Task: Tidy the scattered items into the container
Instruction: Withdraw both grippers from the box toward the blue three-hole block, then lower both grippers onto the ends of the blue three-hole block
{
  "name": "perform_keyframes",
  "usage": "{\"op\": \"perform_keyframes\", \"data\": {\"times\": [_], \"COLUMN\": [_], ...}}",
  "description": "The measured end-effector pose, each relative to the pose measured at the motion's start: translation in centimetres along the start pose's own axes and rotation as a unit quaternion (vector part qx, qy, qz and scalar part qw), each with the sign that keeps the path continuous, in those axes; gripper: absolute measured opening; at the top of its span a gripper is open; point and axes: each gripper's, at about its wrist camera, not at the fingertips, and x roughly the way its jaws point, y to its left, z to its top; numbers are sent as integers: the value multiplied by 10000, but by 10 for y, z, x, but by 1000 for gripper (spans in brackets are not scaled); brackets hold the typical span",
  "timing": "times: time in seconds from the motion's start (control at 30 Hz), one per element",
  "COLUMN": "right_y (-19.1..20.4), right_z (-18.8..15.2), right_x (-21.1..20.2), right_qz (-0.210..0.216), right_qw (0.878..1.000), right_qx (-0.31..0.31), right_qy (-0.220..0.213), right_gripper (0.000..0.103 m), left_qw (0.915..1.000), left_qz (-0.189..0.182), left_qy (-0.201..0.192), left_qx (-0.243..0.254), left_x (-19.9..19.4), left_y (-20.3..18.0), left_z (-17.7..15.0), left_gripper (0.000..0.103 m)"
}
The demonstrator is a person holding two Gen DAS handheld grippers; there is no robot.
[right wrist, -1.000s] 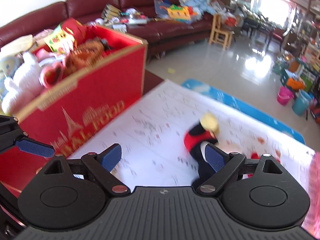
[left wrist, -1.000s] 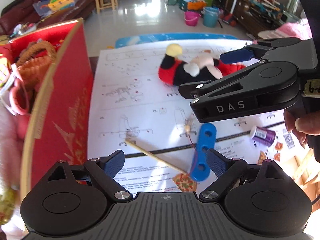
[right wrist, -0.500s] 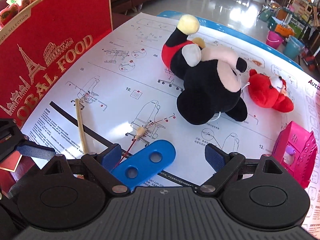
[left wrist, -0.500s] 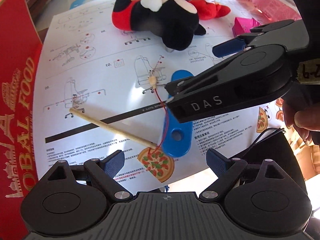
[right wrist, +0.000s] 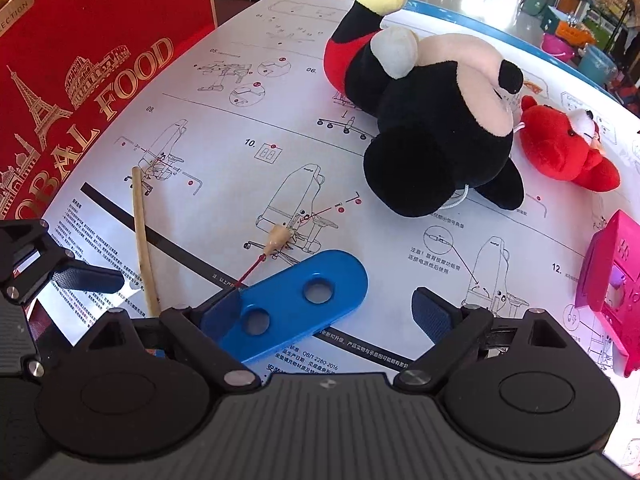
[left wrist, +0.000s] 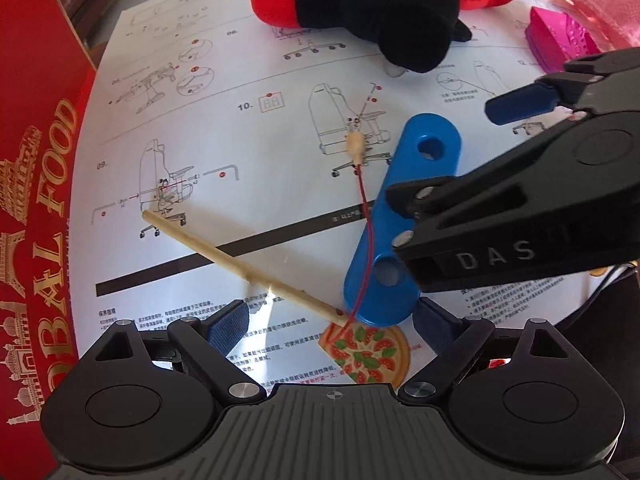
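Blue bar lies flat on the sheet, long axis running 8 to 2 o'clock, inside the wide-open, empty right gripper; left gripper, also open, sits beside.

Two plush toys, one blue plate, one stick, one red box.

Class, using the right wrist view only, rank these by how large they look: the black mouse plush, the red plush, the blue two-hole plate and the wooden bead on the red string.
1. Black mouse plush
2. Blue two-hole plate, though it lies nearest the camera, so this is unsure
3. Red plush
4. Wooden bead
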Motion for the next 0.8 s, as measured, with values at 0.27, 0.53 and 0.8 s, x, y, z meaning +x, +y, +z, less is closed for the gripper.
{"op": "perform_keyframes", "data": {"times": [0.27,0.53,0.8], "right_y": [-11,-22,-32], "right_z": [-2,-15,-13], "right_x": [-1,6,-10], "right_qz": [-77,-199,-148], "right_qw": [9998,9990,9985], "right_qx": [190,341,532], "right_qy": [-16,219,-27], "right_gripper": [94,94,94], "left_qw": [9993,9975,9936], "left_qz": [321,526,607], "left_qy": [-44,-108,-230], "left_qx": [-199,-468,-927], "left_x": [4,2,-5], "left_y": [21,43,73], "left_z": [20,33,42], "left_gripper": [95,94,92]}}
